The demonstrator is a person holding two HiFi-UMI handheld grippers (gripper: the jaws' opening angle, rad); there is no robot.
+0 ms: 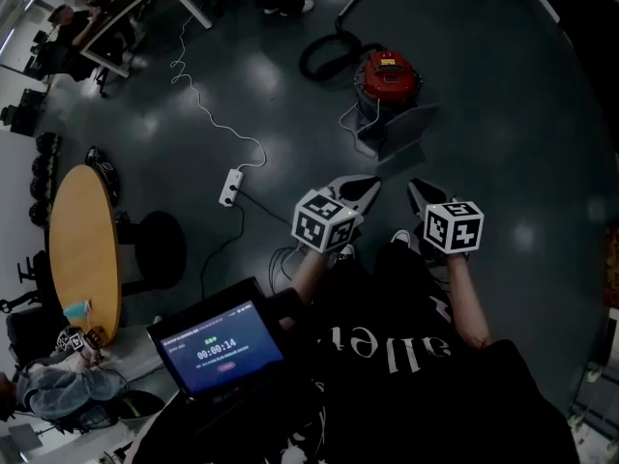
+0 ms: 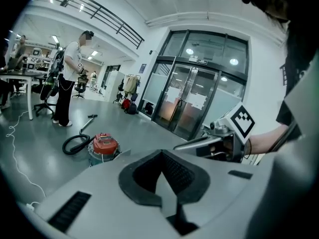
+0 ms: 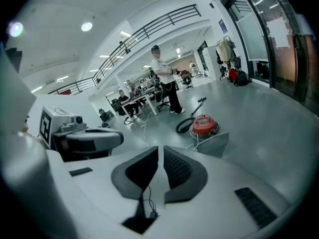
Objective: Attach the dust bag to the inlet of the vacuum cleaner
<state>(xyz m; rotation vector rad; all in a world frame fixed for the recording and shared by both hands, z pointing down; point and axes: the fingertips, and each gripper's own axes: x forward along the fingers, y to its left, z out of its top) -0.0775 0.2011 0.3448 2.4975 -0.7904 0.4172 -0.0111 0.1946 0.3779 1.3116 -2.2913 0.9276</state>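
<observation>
Noting both tools first. The left gripper [image 1: 366,189] has its jaws fully together with nothing between them. The right gripper [image 1: 418,193] shows only a hairline slit between its pads and is also empty. Both are held out side by side, pointing toward the work.

The red vacuum cleaner [image 1: 387,73] stands on the open floor [image 1: 503,114], well apart from both grippers, with its black hose [image 1: 324,54] looped beside it. A flat grey piece leans just in front of the canister; I take it to be the dust bag [image 1: 392,129], though its collar is too small to make out. It is untouched, and the inlet cannot be seen from here.

Handling judgement:
- The bag is probably light and limp in the body, and likely to fold or sag if pinched mid-panel.
- The stiffer card or plastic collar around its opening looks like the place to grip, one tool on each side.
- The canister looks heavy enough to stay put under a gentle push.
- Thin bag material may tear if dragged.
</observation>
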